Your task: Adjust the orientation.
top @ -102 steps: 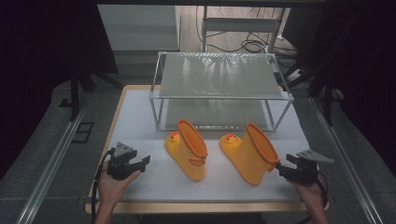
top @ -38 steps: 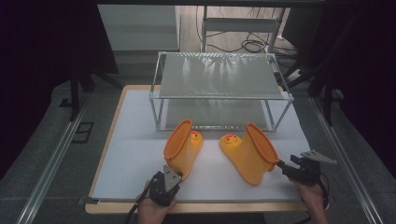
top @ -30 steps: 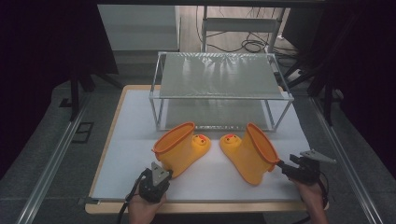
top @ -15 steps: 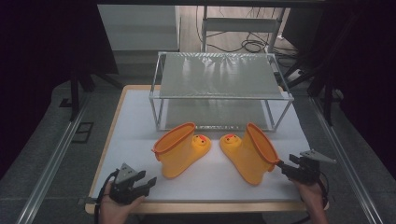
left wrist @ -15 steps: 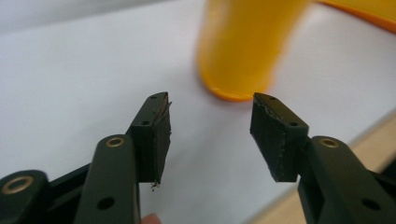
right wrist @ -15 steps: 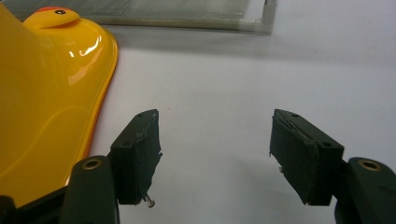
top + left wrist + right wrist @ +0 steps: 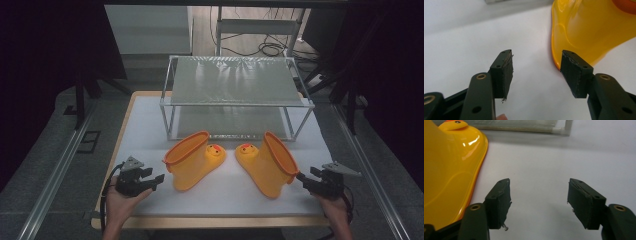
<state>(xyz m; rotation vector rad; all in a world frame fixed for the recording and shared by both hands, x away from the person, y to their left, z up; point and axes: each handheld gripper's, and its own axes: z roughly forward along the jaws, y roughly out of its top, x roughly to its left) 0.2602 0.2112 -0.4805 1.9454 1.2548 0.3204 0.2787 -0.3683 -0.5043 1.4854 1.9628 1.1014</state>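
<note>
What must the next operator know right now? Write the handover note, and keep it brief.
Left gripper: open, jaws have just been opening, nothing between them; it sits just left of the left boot.
Right gripper: open, jaws have just closed slightly, nothing between them; it sits beside the right boot.
Boots: on the white table in front of the wire rack, toes facing each other.
Done: left boot released.
Left: probably gripping the boots and shelving them.

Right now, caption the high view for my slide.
Two yellow boots lie toe to toe before a wire rack.
</note>
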